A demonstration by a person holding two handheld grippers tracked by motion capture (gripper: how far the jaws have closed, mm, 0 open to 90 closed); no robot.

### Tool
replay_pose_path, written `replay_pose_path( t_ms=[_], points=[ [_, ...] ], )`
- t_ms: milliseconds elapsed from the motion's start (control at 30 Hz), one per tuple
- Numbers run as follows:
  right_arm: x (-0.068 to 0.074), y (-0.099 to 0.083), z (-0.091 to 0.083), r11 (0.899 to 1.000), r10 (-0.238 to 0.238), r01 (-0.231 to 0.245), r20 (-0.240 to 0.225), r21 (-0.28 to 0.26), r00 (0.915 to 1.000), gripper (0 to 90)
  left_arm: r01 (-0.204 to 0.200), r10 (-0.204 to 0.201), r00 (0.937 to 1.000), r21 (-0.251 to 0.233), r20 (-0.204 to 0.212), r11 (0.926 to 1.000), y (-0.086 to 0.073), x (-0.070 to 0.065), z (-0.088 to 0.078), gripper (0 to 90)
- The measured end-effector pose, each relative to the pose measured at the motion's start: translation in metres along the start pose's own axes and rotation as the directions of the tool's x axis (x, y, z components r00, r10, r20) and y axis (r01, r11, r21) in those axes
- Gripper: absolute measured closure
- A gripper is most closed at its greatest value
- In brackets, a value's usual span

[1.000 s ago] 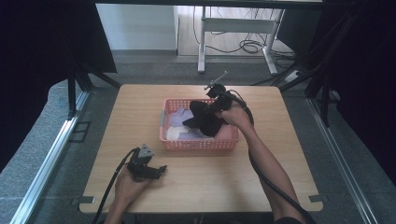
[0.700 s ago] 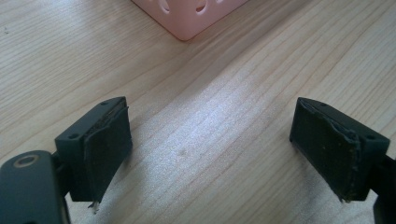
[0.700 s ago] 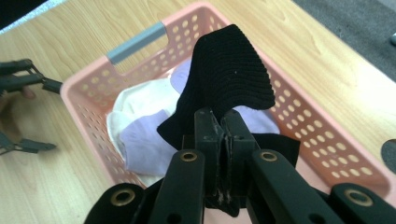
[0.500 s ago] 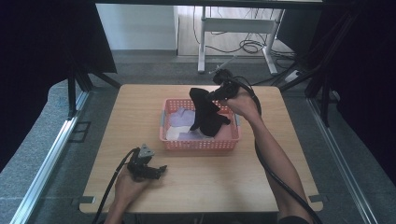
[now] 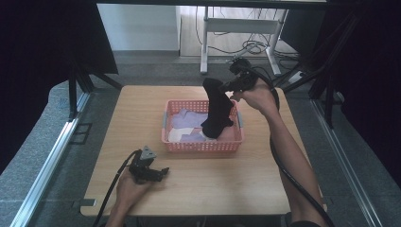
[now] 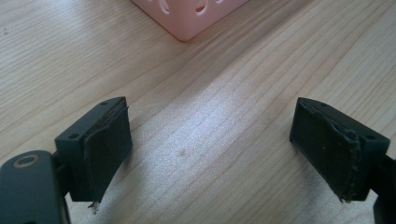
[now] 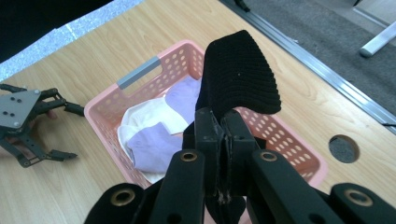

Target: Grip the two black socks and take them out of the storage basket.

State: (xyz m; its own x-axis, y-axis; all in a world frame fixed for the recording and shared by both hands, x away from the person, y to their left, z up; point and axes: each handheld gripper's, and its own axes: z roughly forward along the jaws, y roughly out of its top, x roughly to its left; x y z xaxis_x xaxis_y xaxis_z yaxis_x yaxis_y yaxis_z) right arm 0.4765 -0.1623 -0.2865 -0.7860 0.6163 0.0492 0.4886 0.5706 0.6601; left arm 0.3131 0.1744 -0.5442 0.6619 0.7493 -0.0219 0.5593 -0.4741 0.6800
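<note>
At the near left of the worktop point(image 5: 118, 113), the left gripper point(image 5: 158, 172) rests low on the wood in the person's left hand point(image 5: 128, 185), forearm entering from the bottom edge, cable trailing back off the worktop edge; its jaws stand wide apart with bare wood grain between them, and its own view cuts off all but a corner of the pink basket point(image 6: 187, 18). In the middle sits that basket point(image 5: 166, 124), holding pale lilac and cream cloths point(image 5: 187, 125) whose edges are partly hidden under one another, so how many there are is hard to say. A black sock point(image 5: 216, 111) hangs over the basket's right half, its lower end seemingly down among the cloths. To the right, the right gripper point(image 5: 226, 86) is raised above the basket's far right corner, arm stretched forward, jaws clamped tight on the sock's point(image 7: 240, 74) top. No writing is legible anywhere.
</note>
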Motion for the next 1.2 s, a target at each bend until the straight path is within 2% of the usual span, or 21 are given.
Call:
replay_pose_path(
  t_ms=[400, 633, 700, 733, 900, 933, 1000, 1200],
  points=[
    [-0.011, 0.005, -0.042, 0.999, 0.034, -0.032, 0.052, -0.031, 0.9981, 86.8, -0.001, 0.001, 1.0, -0.001, -0.001, 1.0, 0.0, 0.0, 0.0, 12.5],
    [-0.026, 0.001, -0.071, 0.996, 0.071, -0.066, 0.1, -0.053, 0.9924, 86.9, 0.0, 0.0, 1.0, -0.002, -0.001, 1.0, 0.0, 0.0, 0.0, 12.5],
    [-0.028, 0.0, -0.074, 0.996, 0.074, -0.069, 0.107, -0.055, 0.9915, 86.9, 0.003, -0.003, 1.0, -0.005, 0.0, 1.0, 0.0, 0.0, 0.0, 12.4],
    [-0.033, -0.003, -0.083, 0.996, 0.084, -0.077, 0.132, -0.055, 0.9877, 86.8, 0.003, -0.003, 1.0, -0.005, 0.0, 1.0, 0.0, 0.0, 0.0, 12.5],
    [-0.045, -0.013, -0.098, 0.993, 0.113, -0.106, 0.183, -0.051, 0.9767, 86.8, 0.003, -0.003, 1.0, -0.004, -0.001, 1.0, 0.0, 0.0, 0.0, 12.5],
    [-0.045, -0.013, -0.098, 0.993, 0.113, -0.106, 0.183, -0.051, 0.9767, 86.8, 0.003, -0.003, 1.0, -0.004, -0.001, 1.0, 0.0, 0.0, 0.0, 12.5],
    [-0.053, -0.021, -0.105, 0.99, 0.138, -0.131, 0.204, -0.048, 0.9692, 86.8, 0.003, -0.003, 1.0, -0.005, -0.001, 1.0, 0.0, 0.0, 0.0, 12.5],
    [-0.067, -0.039, -0.111, 0.986, 0.166, -0.162, 0.255, -0.036, 0.9527, 86.8, 0.003, -0.003, 1.0, -0.004, 0.0, 1.0, 0.0, 0.0, 0.0, 12.5]
  ],
)
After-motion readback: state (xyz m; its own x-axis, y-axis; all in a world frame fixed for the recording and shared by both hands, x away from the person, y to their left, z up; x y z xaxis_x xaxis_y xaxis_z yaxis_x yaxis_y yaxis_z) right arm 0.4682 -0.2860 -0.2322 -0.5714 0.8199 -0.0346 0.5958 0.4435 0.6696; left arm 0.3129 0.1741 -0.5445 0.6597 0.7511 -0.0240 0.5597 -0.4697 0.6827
